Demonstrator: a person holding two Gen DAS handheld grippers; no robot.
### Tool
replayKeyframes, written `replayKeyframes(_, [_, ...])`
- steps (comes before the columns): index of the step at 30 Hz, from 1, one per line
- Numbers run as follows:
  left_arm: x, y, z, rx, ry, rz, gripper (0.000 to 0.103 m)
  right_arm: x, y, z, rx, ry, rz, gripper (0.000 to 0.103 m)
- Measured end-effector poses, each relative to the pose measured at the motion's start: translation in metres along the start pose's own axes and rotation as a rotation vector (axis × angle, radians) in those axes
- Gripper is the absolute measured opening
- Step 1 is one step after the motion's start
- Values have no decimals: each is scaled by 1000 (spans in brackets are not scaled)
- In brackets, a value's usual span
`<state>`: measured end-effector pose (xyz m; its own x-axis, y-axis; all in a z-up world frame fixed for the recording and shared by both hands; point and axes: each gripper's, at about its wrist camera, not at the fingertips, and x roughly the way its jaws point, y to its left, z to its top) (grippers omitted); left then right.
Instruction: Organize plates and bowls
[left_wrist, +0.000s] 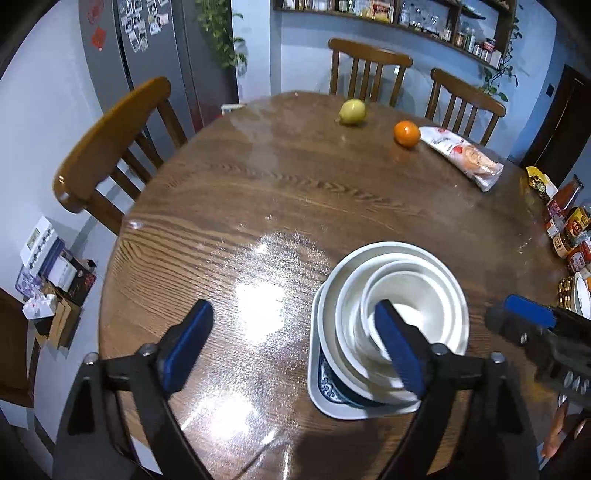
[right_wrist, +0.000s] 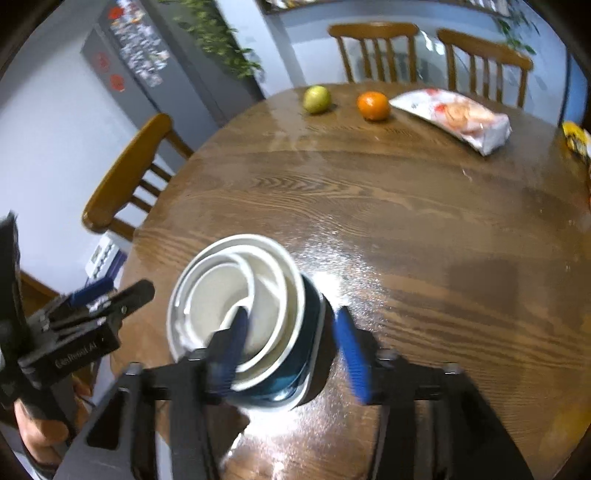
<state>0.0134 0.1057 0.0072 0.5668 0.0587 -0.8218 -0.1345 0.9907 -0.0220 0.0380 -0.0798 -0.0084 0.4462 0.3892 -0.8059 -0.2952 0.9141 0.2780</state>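
White bowls (left_wrist: 406, 306) sat nested atop a blue-patterned dish and a white square plate (left_wrist: 325, 402), toward six o'clock on the round wooden table (left_wrist: 258, 206). The left gripper (left_wrist: 295, 347) and right gripper (right_wrist: 291, 347) hovered over the stack, jaws released, grasping nothing. Stacking appeared finished; any next move called for backing away cleanly. A pear (left_wrist: 352, 112) and an orange (left_wrist: 406, 133) lay toward twelve.

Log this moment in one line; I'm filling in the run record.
stage: dishes stacked | stack: white bowls nested on square plate, on table | left gripper: open, empty | right gripper: open, empty
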Motion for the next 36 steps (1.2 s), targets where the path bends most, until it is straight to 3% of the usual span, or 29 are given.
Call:
replayKeyframes(2, [-8, -1, -3, 1, -18, 7, 102, -8, 7, -6, -44, -18, 0, 78])
replayKeyframes(5, [-17, -4, -10, 7, -32, 11, 102, -16, 14, -13, -105, -33, 7, 87])
replayKeyframes(12, [-31, -10, -22, -1, -44, 64, 102, -22, 15, -31, -165, -33, 12, 89])
replayKeyframes(23, [-45, -20, -46, -29, -36, 71, 102, -30, 18, -56, -199, -17, 47, 89])
replayKeyframes(32, [-51, -24, -61, -38, -21, 124, 102, -33, 14, -63, -196, -1, 59, 89])
replayKeyframes(36, [-48, -24, -64, -37, -5, 115, 102, -32, 13, -64, -185, 7, 55, 89])
